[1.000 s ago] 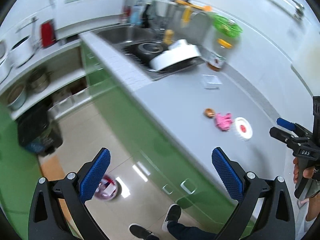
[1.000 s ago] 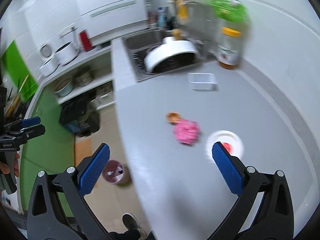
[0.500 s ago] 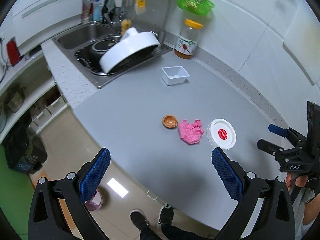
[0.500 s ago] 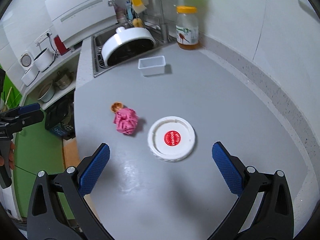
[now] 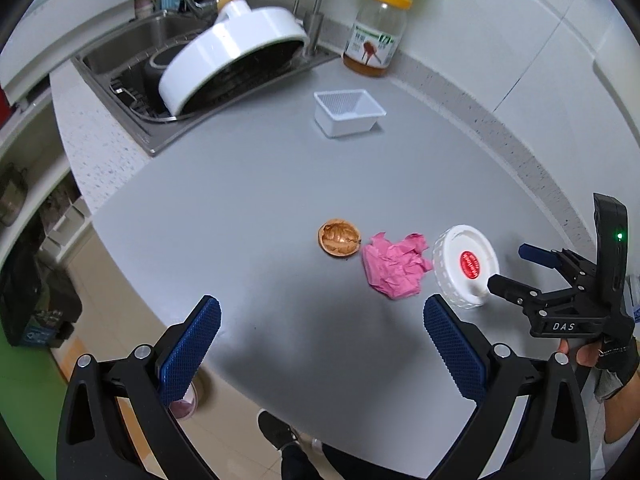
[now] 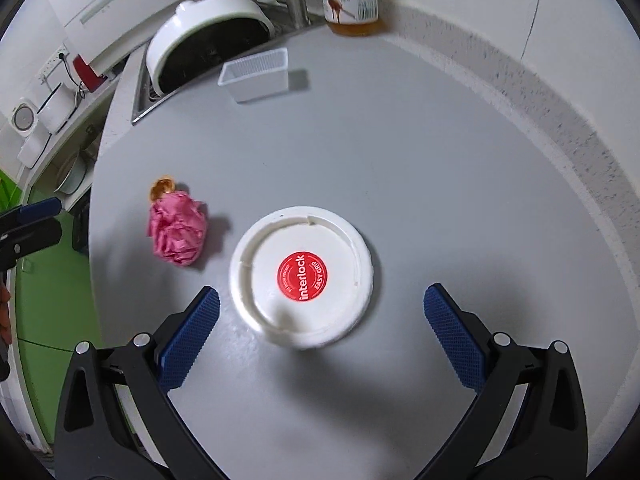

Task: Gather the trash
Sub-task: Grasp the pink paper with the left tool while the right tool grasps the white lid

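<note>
Left wrist view
Surface: grey kitchen counter [image 5: 260, 184], sink [image 5: 132, 56] at its far left corner, tiled wall along the right edge.
Left gripper [image 5: 320, 332]: spread wide and empty, hanging over the near edge of the counter.
Trash: half walnut shell [image 5: 340, 237], crumpled pink paper [image 5: 394, 264] and white lid [image 5: 466, 264] lie in a row toward the near right part of the counter, shell just beside paper, paper touching the lid's rim or nearly so.
Other things: white plastic tray [image 5: 346, 113] and a jar [image 5: 376, 32] stand toward the far edge.
Right gripper [image 5: 516, 268]: seen from the side over the lid, fingers parted, nothing between them.

Right wrist view
Surface: same grey counter [image 6: 420, 152], its left edge dropping to green cabinets.
Right gripper [image 6: 320, 332]: released, jaws straddling the white lid [image 6: 302, 276] from above, not touching it.
Lid handling: looks light, stiff and smooth, lying flat; I'd judge a pinch across the ribbed rim is best, since the flat top offers no hold.
Paper handling: pink paper [image 6: 178, 232] looks soft, nearly weightless; any fold should do.
Shell handling: walnut shell [image 6: 162, 188], half hidden behind the paper, seems brittle, so a gentle squeeze.
</note>
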`<move>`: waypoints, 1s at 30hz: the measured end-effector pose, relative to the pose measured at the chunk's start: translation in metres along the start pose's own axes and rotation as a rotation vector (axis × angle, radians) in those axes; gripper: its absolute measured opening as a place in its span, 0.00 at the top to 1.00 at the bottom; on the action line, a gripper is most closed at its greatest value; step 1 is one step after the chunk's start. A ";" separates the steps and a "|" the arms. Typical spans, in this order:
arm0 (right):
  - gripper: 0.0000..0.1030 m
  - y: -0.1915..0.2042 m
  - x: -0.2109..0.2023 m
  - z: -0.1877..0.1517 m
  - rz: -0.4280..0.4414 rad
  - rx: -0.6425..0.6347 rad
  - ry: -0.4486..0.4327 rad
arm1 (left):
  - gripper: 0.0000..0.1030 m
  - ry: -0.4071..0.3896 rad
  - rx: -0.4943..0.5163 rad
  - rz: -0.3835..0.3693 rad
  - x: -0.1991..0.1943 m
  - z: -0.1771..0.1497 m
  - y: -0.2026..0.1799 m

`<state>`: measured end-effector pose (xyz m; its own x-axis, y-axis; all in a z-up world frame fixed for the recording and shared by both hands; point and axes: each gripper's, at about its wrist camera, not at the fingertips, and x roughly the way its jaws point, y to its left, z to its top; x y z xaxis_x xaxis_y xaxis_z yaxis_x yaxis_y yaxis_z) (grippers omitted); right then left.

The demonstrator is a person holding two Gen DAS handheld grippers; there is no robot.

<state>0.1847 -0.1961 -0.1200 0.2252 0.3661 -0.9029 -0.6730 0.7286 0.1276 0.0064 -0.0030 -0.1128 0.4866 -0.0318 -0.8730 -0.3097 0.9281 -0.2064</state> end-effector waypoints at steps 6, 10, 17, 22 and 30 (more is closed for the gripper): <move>0.03 0.008 0.024 0.008 0.006 -0.026 0.037 | 0.06 0.028 -0.011 0.000 0.015 0.005 0.007; 0.03 0.013 0.036 0.008 -0.001 -0.034 0.063 | 0.06 0.036 -0.023 0.001 0.020 0.009 0.014; 0.08 0.020 0.040 0.010 -0.024 -0.070 0.057 | 0.06 0.048 -0.032 -0.008 0.027 0.009 0.018; 0.08 0.021 0.033 0.013 -0.009 -0.069 0.041 | 0.06 0.048 -0.025 -0.017 0.026 0.009 0.014; 0.08 0.003 0.006 0.016 -0.006 -0.033 0.015 | 0.06 0.051 0.010 -0.053 0.031 0.020 -0.008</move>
<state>0.1950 -0.1824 -0.1186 0.2188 0.3526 -0.9098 -0.6948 0.7110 0.1085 0.0403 -0.0037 -0.1297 0.4596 -0.0992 -0.8826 -0.2769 0.9282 -0.2485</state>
